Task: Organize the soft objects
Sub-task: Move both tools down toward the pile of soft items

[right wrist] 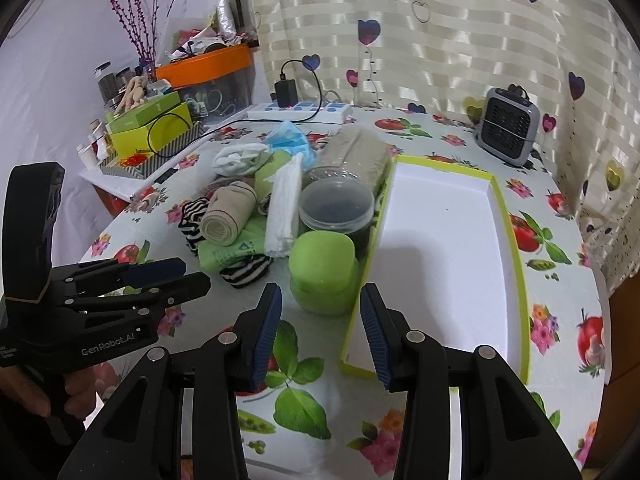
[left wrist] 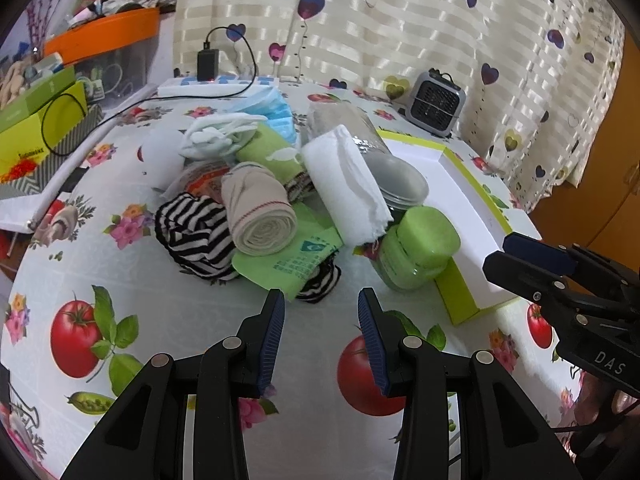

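While both the left gripper (left wrist: 321, 334) and the right gripper (right wrist: 320, 332) hover spread and empty, a rolled beige sock (left wrist: 258, 208) tops the jumbled pile of cloths (left wrist: 256, 196).

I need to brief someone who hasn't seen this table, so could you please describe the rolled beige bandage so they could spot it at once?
On the floral tablecloth, left of the white box with lime-green edges, lies a heap of soft things. The rolled beige bandage sits on its front, between striped black-and-white cloth and folded white tissue. It alone is a tight roll, with a thin red line.
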